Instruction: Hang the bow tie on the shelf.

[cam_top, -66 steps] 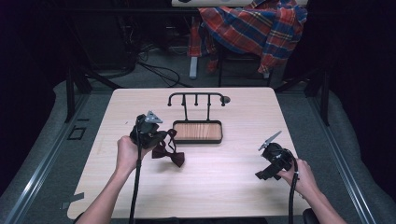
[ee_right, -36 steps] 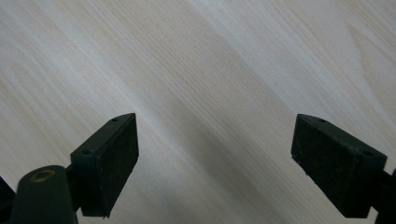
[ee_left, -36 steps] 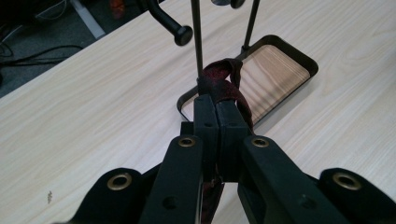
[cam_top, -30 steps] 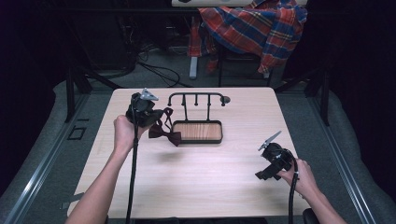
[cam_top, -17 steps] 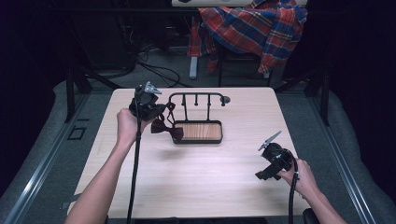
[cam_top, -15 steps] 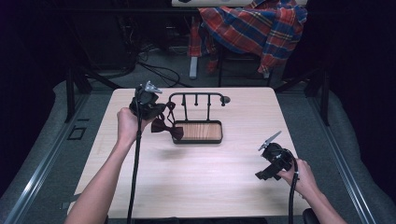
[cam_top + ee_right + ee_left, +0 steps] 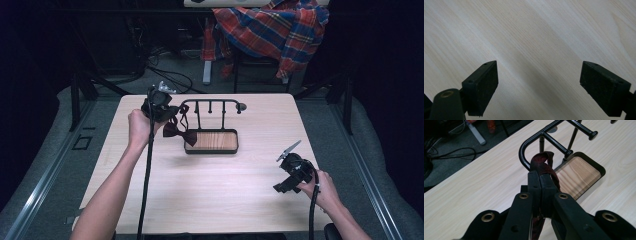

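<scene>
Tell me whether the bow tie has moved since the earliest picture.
Yes. The bow tie, clamped in the left gripper, has gone up and away from the person, from the table's left middle to the left end of the black rack.

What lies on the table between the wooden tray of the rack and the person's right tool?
Nothing: in the high view, bare table stretches from the tray to the right tool.

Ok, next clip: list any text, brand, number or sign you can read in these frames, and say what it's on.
None: no readable text, label, brand, number or sign in any of the three views.
Checked: the bow tie, the black rack with its wooden tray, the table, the plaid shirt, the left gripper and the right gripper. All are unmarked.
</scene>
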`<state>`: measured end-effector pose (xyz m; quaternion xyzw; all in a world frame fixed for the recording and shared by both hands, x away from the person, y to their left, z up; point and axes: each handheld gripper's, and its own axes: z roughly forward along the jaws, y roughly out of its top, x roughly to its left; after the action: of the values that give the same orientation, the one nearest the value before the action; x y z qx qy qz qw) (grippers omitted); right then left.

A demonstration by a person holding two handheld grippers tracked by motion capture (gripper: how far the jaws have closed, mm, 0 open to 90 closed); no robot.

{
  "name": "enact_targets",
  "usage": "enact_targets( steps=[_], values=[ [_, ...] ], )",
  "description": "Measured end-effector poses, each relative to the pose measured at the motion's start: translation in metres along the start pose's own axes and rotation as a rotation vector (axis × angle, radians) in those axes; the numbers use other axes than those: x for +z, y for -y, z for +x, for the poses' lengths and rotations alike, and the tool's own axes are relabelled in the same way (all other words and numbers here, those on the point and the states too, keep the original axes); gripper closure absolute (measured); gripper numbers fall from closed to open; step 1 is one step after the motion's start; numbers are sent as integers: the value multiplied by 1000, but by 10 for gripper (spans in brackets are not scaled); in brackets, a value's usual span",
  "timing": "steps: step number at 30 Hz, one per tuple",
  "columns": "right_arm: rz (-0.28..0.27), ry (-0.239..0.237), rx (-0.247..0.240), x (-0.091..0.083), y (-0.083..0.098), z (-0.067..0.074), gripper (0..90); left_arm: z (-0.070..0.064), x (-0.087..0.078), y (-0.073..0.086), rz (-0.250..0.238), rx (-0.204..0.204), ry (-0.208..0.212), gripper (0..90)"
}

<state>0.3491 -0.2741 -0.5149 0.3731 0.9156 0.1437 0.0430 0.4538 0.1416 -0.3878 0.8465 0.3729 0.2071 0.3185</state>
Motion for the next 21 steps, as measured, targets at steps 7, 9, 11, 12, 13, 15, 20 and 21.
enact_targets(
  steps=[7, 9, 11, 12, 13, 15, 20, 21],
  values=[
    [-2, -2, 1, 0, 0, 0, 146, 6, 6, -3, 6, -19, 7, 887],
    [-2, -1, 1, 0, 0, 0, 147, 7, 8, -3, 9, -23, 3, 887],
    [-1, -2, 1, 0, 0, 0, 147, 9, 10, -3, 12, -26, 3, 887],
    [-1, -6, 4, 1, 0, 0, 147, 10, 11, -3, 15, -27, 1, 887],
    [0, -3, 2, 0, 0, 0, 147, 10, 12, -3, 17, -32, -2, 887],
    [0, -5, 3, 0, 0, 0, 147, 12, 14, -2, 22, -38, 0, 887],
    [1, -3, 3, 1, 0, 0, 147, 16, 18, 0, 32, -48, -7, 887],
    [1, -3, 3, 1, 0, 0, 147, 17, 19, 0, 31, -52, -11, 887]
  ],
)
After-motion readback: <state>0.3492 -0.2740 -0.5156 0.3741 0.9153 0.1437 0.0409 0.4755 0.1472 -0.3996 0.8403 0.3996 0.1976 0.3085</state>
